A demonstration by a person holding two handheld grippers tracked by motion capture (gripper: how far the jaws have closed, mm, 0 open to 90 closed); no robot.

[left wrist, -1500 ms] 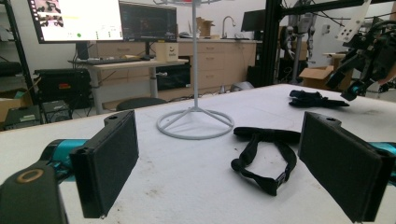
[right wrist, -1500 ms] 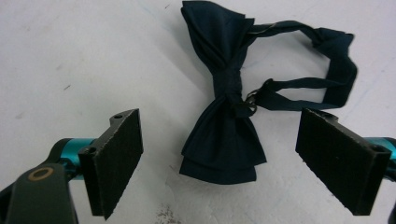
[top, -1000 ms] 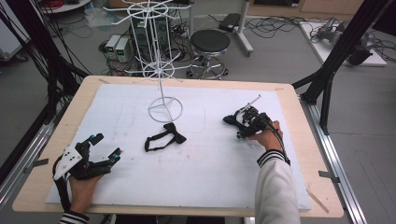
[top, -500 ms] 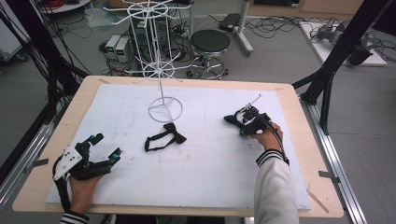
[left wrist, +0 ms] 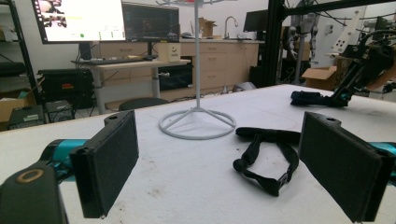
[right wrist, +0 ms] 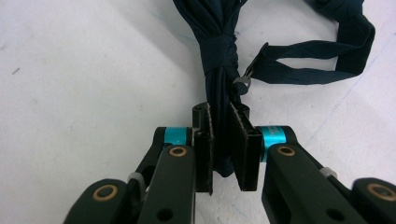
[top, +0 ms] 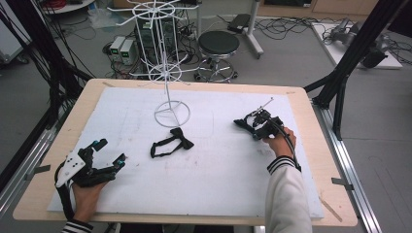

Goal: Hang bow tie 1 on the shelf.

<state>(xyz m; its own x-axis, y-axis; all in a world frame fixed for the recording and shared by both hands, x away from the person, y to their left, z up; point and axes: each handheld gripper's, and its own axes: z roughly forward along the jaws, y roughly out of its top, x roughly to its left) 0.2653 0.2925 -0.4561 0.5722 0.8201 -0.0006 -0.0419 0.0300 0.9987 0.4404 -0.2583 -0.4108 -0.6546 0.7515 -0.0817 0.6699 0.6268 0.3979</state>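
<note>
A dark navy bow tie (right wrist: pixel 217 51) lies on the white mat with its strap (right wrist: pixel 327 70) looped to the right. My right gripper (right wrist: pixel 222 112) has just been closing its jaws, and the pads now pinch one wing of that bow tie. From above, the right gripper (top: pixel 250 124) sits at the right of the mat. A second, black bow tie (top: pixel 170 142) with strap lies mid-table, also seen in front of my left gripper (left wrist: pixel 219 140) as the black bow tie (left wrist: pixel 268 149). The left gripper (top: pixel 111 150) rests open at the near left, nothing between its pads.
A white wire display stand (top: pixel 167 87) rises from a ring base (left wrist: pixel 197 123) at the back middle of the mat. The wooden table rim (top: pixel 311 116) frames the white mat. Beyond the table are a stool (top: pixel 218 43), cables and black frame posts.
The right gripper's jaws have drawn together on the navy bow tie. Both hands stay where they were, and the black bow tie has not moved.
</note>
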